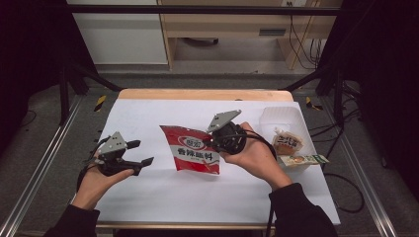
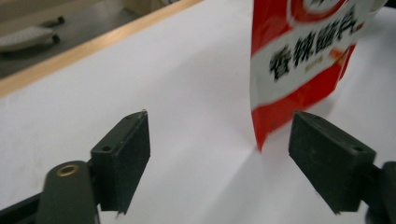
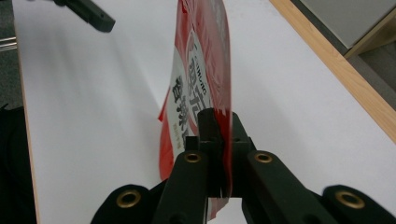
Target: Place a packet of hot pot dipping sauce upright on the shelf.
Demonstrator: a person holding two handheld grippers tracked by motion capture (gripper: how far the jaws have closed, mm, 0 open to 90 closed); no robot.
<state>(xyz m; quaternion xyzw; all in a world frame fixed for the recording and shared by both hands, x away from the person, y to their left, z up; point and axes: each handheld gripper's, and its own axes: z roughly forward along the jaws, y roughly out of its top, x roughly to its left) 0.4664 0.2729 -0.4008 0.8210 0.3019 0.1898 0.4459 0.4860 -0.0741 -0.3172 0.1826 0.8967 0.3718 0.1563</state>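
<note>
On the white-covered desk (image 1: 163, 192), a red and white foil snack pouch with black printed characters (image 1: 193, 149) hangs near the middle, left of a clear plastic tub (image 1: 281, 117) that holds two smaller packets. Its right edge is pinched between the pressed-together jaws of the right gripper (image 1: 213, 139), a thin hold that a jerk could slip. Left of the pouch, the left gripper (image 1: 140, 153) has its jaws spread and empty, and a hasty closing there might crumple or miss the pouch's lower corner.
</note>
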